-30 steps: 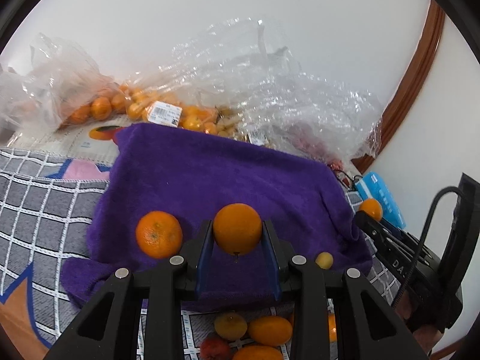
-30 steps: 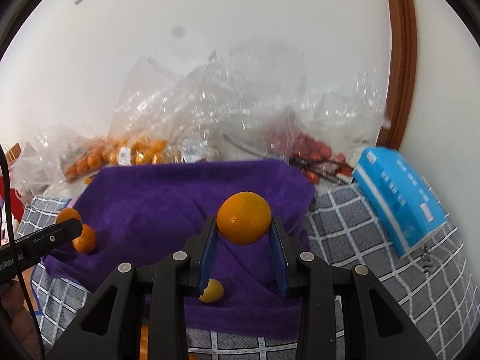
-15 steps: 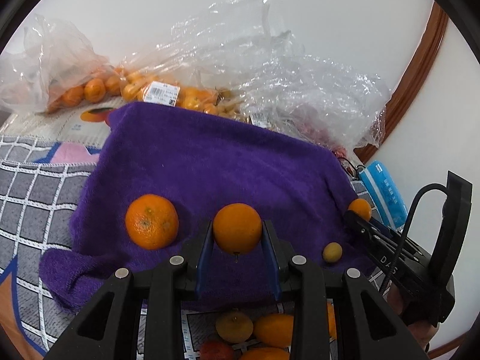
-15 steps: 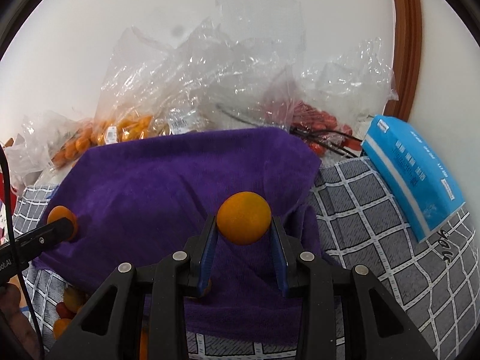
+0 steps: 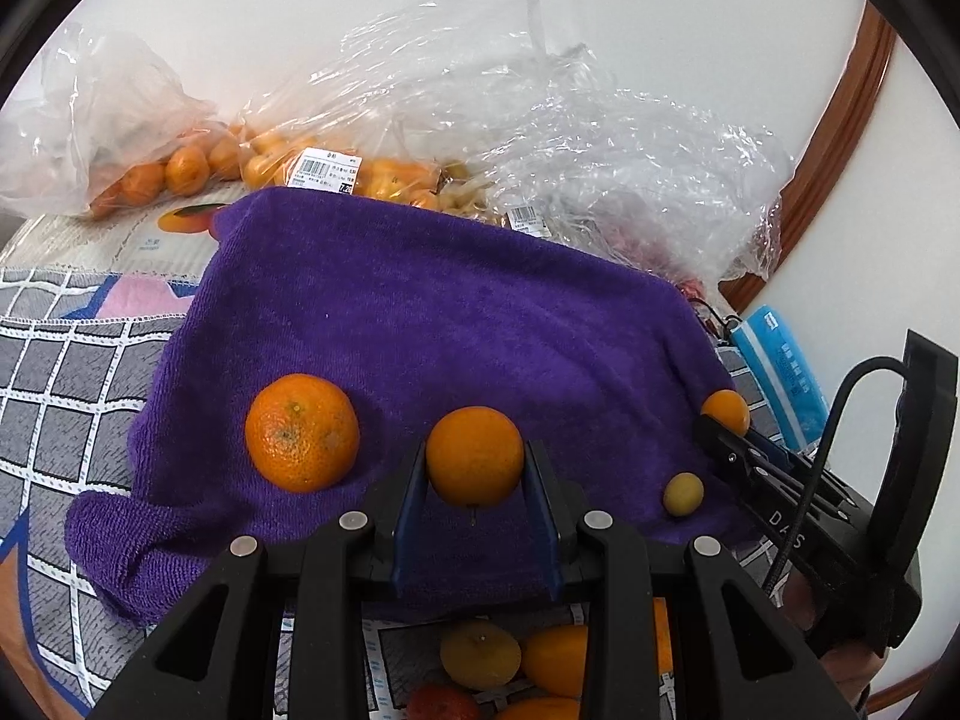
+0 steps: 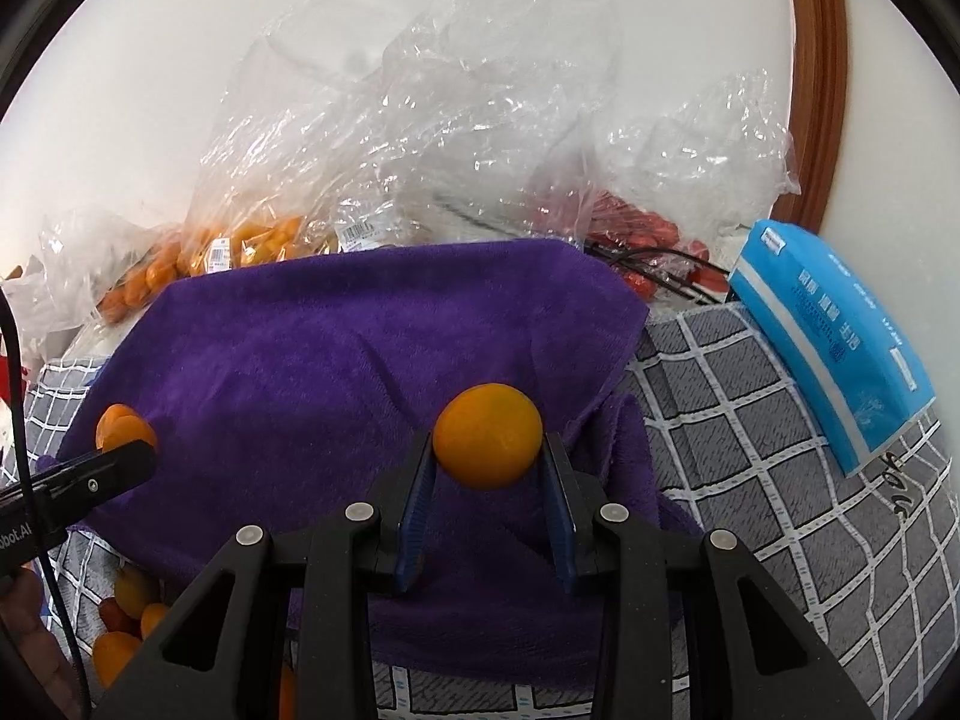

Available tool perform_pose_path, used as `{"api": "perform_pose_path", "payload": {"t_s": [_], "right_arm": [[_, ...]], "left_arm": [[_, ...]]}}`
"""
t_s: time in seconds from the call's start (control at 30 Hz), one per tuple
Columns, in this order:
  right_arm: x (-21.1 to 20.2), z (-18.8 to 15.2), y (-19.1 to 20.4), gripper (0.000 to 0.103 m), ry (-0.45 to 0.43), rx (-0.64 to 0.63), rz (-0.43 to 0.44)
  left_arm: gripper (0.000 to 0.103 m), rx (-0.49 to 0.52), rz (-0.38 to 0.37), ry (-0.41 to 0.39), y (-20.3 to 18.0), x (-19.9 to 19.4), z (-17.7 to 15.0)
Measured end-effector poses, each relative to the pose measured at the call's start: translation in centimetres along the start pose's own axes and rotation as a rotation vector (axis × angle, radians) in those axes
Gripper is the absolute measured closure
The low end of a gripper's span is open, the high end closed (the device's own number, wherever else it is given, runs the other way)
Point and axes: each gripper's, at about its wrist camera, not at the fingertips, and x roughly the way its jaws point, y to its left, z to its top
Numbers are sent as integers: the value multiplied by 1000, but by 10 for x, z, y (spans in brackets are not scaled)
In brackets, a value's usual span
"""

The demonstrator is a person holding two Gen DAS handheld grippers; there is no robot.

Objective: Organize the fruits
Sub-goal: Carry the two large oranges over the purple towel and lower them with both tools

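A purple towel (image 5: 420,312) is spread on the checked cloth. My left gripper (image 5: 474,459) is shut on a small orange (image 5: 474,444) just above the towel's near edge. A bigger orange (image 5: 302,432) lies on the towel to its left, and a small yellow fruit (image 5: 683,495) lies to its right. My right gripper (image 6: 487,450) is shut on another small orange (image 6: 487,438) over the towel's (image 6: 360,348) right front part. Each gripper shows in the other's view: the right gripper (image 5: 729,429) at the towel's right edge, the left gripper (image 6: 129,450) at its left edge.
Clear plastic bags (image 5: 540,138) with oranges and red fruit are heaped behind the towel against the wall. A blue tissue pack (image 6: 834,348) lies on the checked cloth at the right. Several loose fruits (image 5: 480,654) sit in front of the towel under the left gripper.
The right gripper has sunk a little toward the towel with its orange, and the small yellow fruit is now hidden beneath it in its own view. The left gripper has kept its place.
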Motion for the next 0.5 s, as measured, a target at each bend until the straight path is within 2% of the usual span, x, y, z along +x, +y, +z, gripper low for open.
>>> {"api": "perform_pose_path", "payload": {"t_s": [0.2, 0.5], "right_arm": [[2, -2, 2, 68, 1, -14, -3], [8, -3, -2, 68, 33, 2, 8]], "left_arm": [[73, 19, 38, -14, -3, 0, -2], [73, 31, 53, -22, -5, 0, -4]]}}
